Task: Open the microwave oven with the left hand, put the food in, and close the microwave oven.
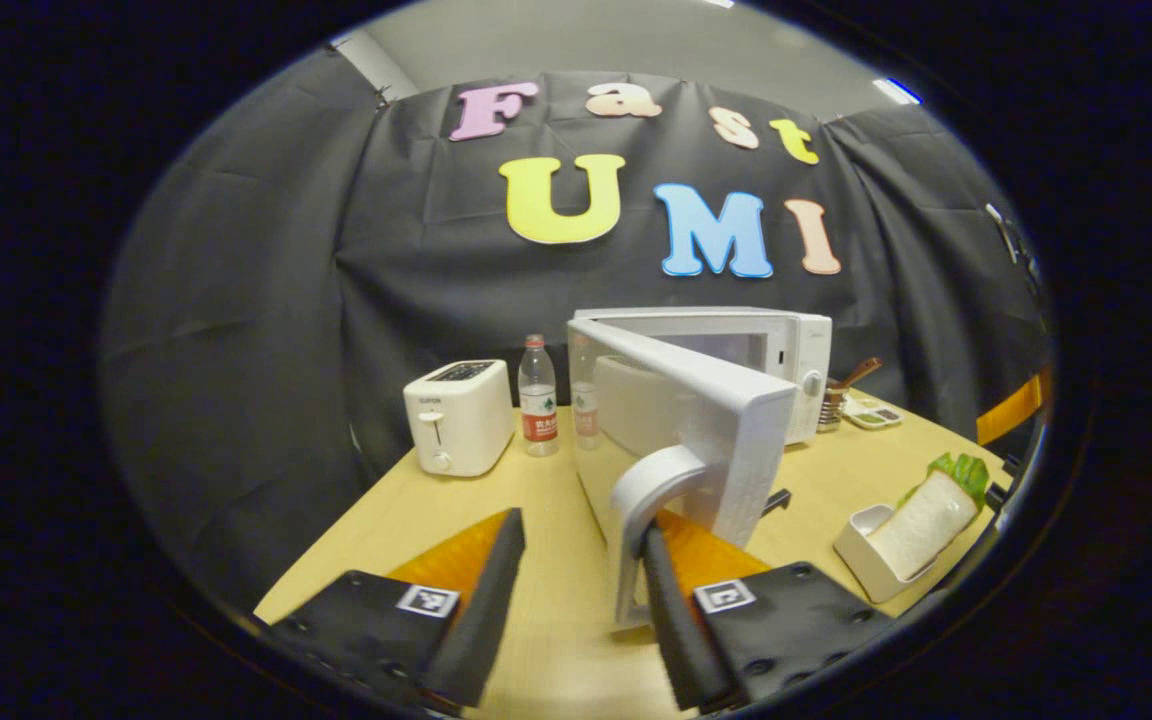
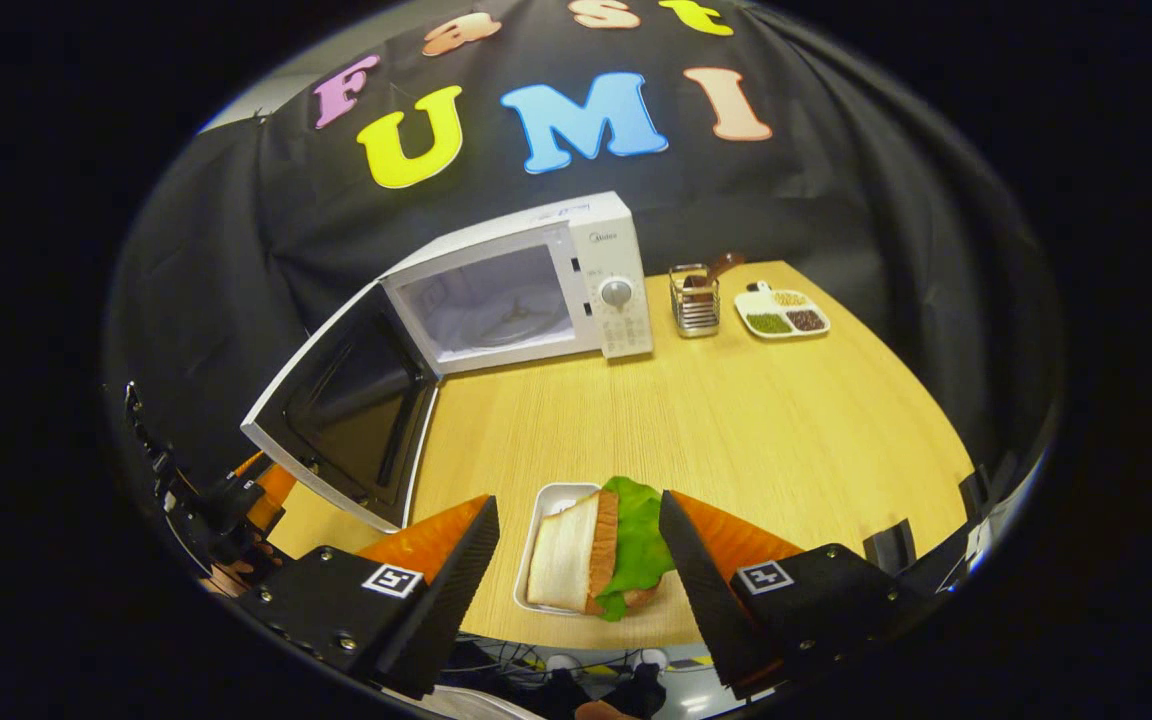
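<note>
The white microwave (image 2: 536, 290) stands at the back of the wooden table (image 2: 736, 420) with its door (image 2: 356, 400) swung wide open and the cavity showing. In the left gripper view the door's white arched handle (image 1: 651, 500) is right in front of me. My left gripper (image 1: 583, 525) is open, its right finger (image 1: 671, 600) tucked against the handle and its left finger apart from it. A sandwich with lettuce (image 2: 601, 550) lies in a small white tray (image 2: 551, 500) near the table's front edge. My right gripper (image 2: 576, 503) is open, one finger on each side of the tray, not pressing on it.
A white toaster (image 1: 458, 415) and a water bottle (image 1: 538, 395) stand left of the microwave. Right of it are a wire utensil holder (image 2: 696, 300) and a divided dish (image 2: 781, 310). The tray sits close to the table's front edge.
</note>
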A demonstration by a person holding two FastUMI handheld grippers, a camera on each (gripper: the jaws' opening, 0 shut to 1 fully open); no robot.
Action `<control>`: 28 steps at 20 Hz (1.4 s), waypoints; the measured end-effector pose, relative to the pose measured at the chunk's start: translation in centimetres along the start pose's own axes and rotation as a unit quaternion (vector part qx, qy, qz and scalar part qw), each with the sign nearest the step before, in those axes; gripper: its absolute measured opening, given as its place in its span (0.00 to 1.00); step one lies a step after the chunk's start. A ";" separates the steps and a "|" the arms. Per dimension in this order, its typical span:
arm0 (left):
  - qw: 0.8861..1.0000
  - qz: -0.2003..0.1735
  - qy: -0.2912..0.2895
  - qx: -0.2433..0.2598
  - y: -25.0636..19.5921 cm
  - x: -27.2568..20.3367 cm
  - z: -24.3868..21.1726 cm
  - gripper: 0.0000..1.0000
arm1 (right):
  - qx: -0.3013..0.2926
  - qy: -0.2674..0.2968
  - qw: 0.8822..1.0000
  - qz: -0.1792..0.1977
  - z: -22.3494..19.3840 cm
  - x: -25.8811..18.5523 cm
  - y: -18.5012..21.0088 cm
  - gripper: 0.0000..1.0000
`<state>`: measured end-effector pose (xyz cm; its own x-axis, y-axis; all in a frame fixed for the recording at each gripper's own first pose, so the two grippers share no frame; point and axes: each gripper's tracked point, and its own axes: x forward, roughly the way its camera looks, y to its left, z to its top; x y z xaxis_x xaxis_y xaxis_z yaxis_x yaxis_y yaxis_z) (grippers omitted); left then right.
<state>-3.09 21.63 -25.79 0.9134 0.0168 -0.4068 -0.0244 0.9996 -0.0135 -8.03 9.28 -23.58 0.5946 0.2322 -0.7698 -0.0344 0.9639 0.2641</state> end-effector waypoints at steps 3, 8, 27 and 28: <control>0.999 0.031 -0.019 0.009 0.2 -2.8 0.9 0.97 | 0.030 0.042 0.999 0.014 -0.7 1.1 -1.7 0.98; 0.997 0.067 -0.035 0.001 0.0 -8.1 3.2 0.97 | 0.119 0.124 0.983 0.064 -2.4 2.7 -3.3 0.96; 0.980 0.164 -0.115 0.004 -3.2 -13.5 12.9 0.97 | 0.165 0.236 0.941 0.179 -6.0 5.0 -0.5 0.38; 0.979 0.164 -0.119 0.004 -2.9 -13.3 13.2 0.94 | 0.166 0.233 0.941 0.181 -5.7 4.8 -0.3 0.38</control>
<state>-9.86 18.76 -8.28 0.9255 0.3414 -0.1638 -0.3308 0.9395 0.0892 -9.73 10.83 -30.65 0.1739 0.6436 -0.7454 0.1325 0.7347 0.6653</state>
